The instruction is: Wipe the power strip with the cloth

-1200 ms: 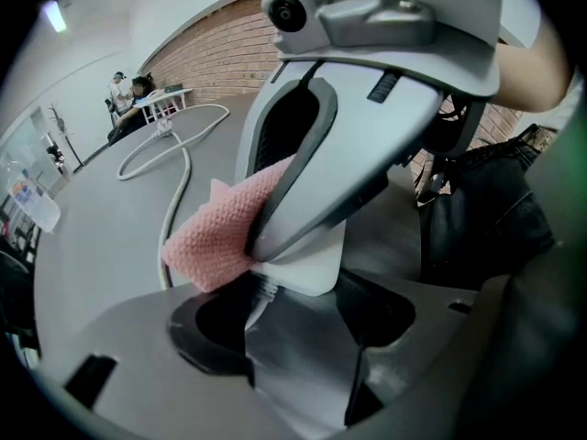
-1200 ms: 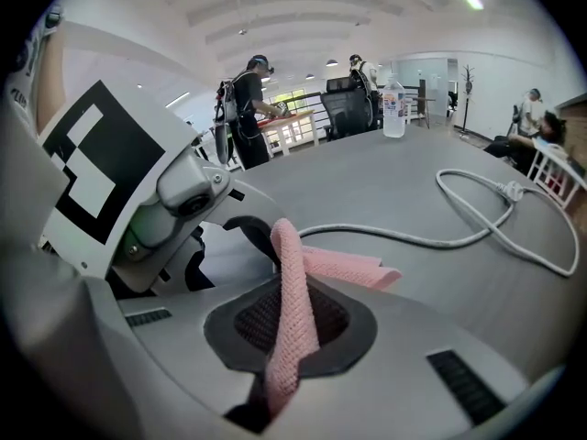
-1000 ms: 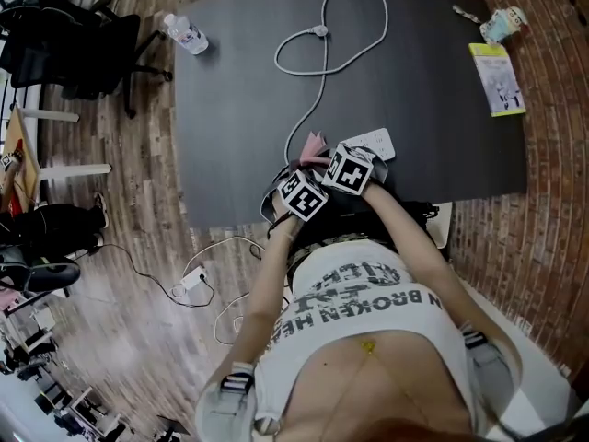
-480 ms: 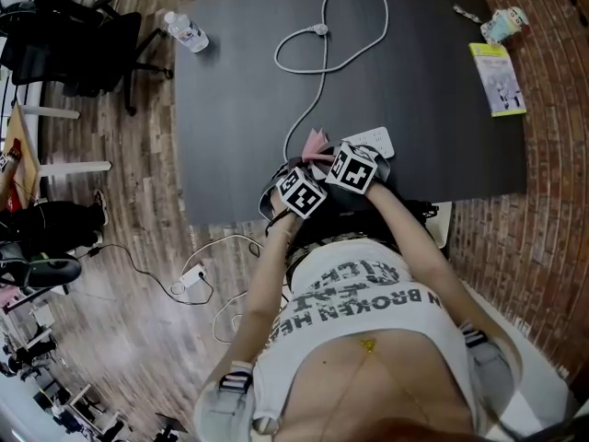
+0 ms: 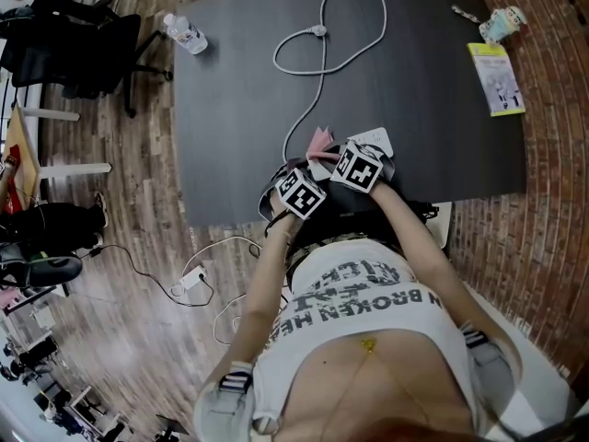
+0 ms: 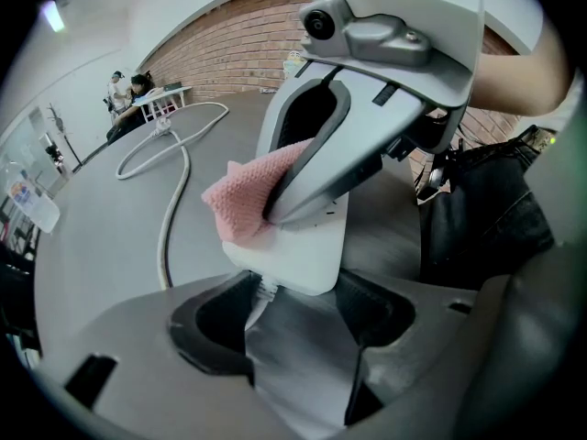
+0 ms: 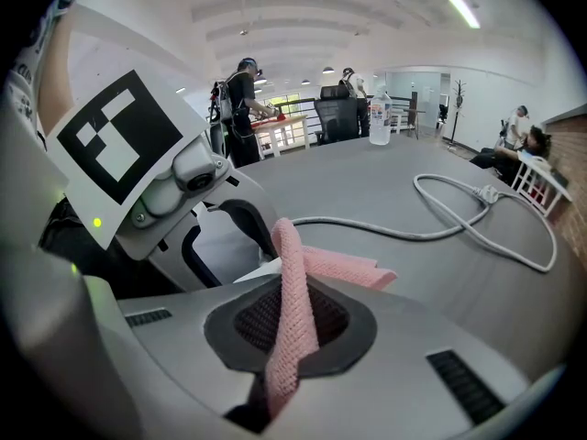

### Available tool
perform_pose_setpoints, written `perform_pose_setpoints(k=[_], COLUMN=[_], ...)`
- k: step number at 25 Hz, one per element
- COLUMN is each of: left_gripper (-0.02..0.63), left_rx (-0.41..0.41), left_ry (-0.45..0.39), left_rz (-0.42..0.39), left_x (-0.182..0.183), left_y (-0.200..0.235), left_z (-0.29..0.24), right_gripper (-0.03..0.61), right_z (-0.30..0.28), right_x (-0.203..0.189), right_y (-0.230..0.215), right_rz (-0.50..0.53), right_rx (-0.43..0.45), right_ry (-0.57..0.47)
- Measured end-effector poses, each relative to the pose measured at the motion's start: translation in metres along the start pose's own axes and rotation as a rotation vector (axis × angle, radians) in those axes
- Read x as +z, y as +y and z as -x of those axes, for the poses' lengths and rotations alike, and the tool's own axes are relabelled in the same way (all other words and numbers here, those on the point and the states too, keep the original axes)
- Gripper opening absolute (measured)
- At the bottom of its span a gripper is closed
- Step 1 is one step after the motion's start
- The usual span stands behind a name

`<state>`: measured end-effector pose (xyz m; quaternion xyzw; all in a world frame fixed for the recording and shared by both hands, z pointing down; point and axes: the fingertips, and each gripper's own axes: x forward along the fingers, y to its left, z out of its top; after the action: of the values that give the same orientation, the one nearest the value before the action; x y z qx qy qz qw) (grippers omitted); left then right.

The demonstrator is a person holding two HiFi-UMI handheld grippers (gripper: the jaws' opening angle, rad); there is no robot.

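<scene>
**Pink cloth (image 7: 344,266) met the power strip (image 6: 307,255)**

The right gripper (image 7: 292,330) was clamped on the pink cloth, which draped onto the white power strip. The left gripper (image 6: 292,305) had its jaws closed on the strip's cord end. The strip lay at the near edge of the dark worktop (image 5: 230,99), and its pale cable (image 5: 322,72) looped toward the far side.

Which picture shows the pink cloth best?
The right gripper view. There the pink cloth fills the middle, pinched in the right gripper, and its free end lies out in front. The left gripper view shows only a bunched piece pressed on the white power strip. The head view shows just a tiny pink corner.
</scene>
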<state>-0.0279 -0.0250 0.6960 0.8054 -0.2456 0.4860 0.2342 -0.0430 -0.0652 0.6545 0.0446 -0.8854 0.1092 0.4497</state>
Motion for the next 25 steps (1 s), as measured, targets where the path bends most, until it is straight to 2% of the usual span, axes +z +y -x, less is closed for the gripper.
perform_pose_setpoints(k=[25], left_gripper=[0.272], left_rx=[-0.002], left_ry=[0.001], left_rz=[-0.003], left_x=[0.0], left_y=[-0.001], left_z=[0.002], right_gripper=[0.015], right_z=[0.022], right_x=[-0.024], right_y=[-0.024], right_rz=[-0.082], right_rx=[-0.071], right_ry=[-0.002])
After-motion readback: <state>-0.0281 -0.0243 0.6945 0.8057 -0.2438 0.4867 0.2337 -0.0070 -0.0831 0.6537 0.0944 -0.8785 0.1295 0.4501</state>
